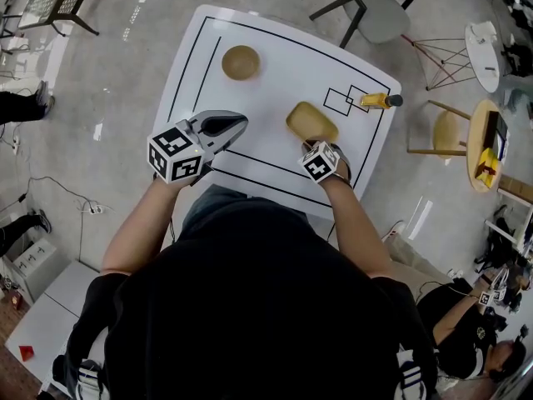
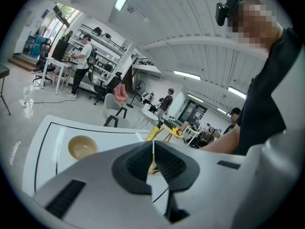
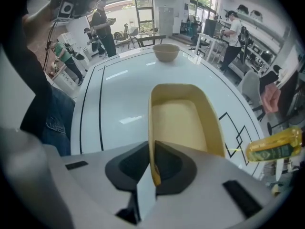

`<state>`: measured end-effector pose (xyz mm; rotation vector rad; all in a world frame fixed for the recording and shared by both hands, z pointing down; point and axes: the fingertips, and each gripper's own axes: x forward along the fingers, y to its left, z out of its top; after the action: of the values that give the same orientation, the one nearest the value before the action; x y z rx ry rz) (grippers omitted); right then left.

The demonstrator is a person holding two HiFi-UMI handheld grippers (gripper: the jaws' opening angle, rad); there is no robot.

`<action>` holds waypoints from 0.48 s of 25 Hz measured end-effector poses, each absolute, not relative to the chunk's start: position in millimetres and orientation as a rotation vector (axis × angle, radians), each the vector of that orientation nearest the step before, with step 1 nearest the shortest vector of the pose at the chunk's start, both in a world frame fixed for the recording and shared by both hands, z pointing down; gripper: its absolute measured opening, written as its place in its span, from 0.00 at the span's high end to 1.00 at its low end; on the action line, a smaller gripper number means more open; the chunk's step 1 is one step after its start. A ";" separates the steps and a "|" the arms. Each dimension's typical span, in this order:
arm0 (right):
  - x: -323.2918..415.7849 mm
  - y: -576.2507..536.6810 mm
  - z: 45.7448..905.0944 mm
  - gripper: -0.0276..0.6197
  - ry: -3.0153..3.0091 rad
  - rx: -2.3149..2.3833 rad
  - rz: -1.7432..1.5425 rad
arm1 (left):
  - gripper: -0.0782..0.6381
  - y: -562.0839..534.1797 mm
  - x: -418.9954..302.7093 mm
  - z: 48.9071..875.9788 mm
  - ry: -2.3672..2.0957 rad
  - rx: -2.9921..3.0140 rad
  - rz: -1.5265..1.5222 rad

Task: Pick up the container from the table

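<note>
The container (image 1: 312, 121) is a shallow yellow rectangular tub on the white table (image 1: 275, 82), right of centre. My right gripper (image 1: 322, 144) points steeply down at the tub's near edge. In the right gripper view the container (image 3: 183, 123) stretches away from the jaws, and the right gripper (image 3: 153, 168) is shut on its near rim, which sits pinched between the dark pads. My left gripper (image 1: 241, 123) hovers over the table's left front, apart from the tub. Its jaws meet in the left gripper view with nothing between them, so the left gripper (image 2: 153, 152) is shut.
A tan round bowl (image 1: 241, 62) stands at the table's far left. A yellow bottle (image 1: 379, 101) lies near the right edge by two drawn squares. Black lines mark the tabletop. A grey chair (image 1: 375, 11) and a round wooden side table (image 1: 483, 140) stand beyond the table.
</note>
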<state>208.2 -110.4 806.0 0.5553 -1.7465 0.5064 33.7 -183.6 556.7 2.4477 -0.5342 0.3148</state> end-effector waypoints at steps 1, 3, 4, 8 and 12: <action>208.2 -110.8 805.3 0.91 -1.745 0.557 0.504 | 0.88 -183.6 33.2 556.2 -0.534 2.449 0.315; 208.9 -112.0 804.5 0.92 -1.742 0.561 0.495 | 0.88 -183.4 32.8 555.8 -0.534 2.452 0.316; 209.5 -112.5 804.4 0.92 -1.740 0.563 0.491 | 0.88 -183.1 32.8 555.6 -0.533 2.453 0.316; 210.3 -112.3 801.5 0.93 -1.736 0.568 0.491 | 0.88 -181.2 33.5 553.7 -0.529 2.458 0.316; 211.1 -112.2 798.2 0.93 -1.734 0.578 0.478 | 0.88 -179.3 34.4 550.1 -0.523 2.469 0.316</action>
<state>211.1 -112.2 798.2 0.5777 -1.7340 0.4776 34.4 -179.3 550.1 2.4687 -0.5229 0.3158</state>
